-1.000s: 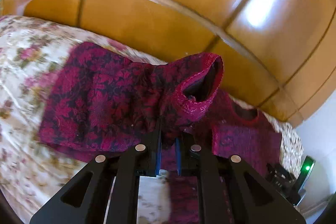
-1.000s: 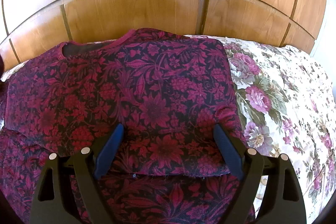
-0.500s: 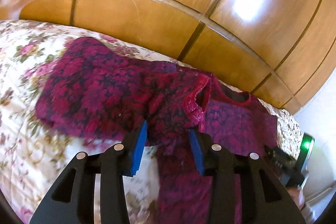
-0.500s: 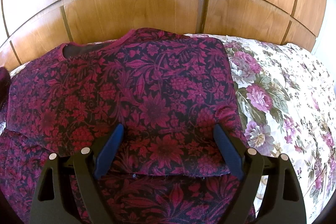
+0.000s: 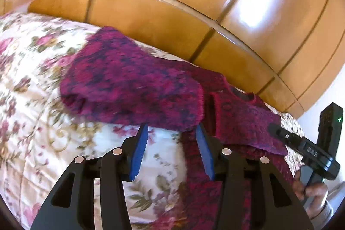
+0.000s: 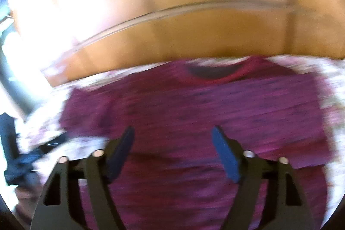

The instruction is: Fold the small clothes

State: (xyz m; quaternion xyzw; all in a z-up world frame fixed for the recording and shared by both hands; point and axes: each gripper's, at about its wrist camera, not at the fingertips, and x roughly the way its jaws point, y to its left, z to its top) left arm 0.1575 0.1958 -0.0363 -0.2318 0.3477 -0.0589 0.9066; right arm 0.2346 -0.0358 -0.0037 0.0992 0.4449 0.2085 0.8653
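Sleeve let go, both grippers pulling back

The left gripper, clamped on the sleeve a second ago, now gapes empty; the sleeve lies across the top on the bedspread. The right gripper, spread and empty, swings away in blur, so this fold looks finished.

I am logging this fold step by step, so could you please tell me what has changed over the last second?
The left hand-held gripper was shut on the red floral garment's sleeve, lifting it. It has let go, opened wide and backed off, and the sleeve now lies flat on the floral bedspread. The right hand-held gripper has swung, blurring its view. Unchanged: it stays open over the garment's body.
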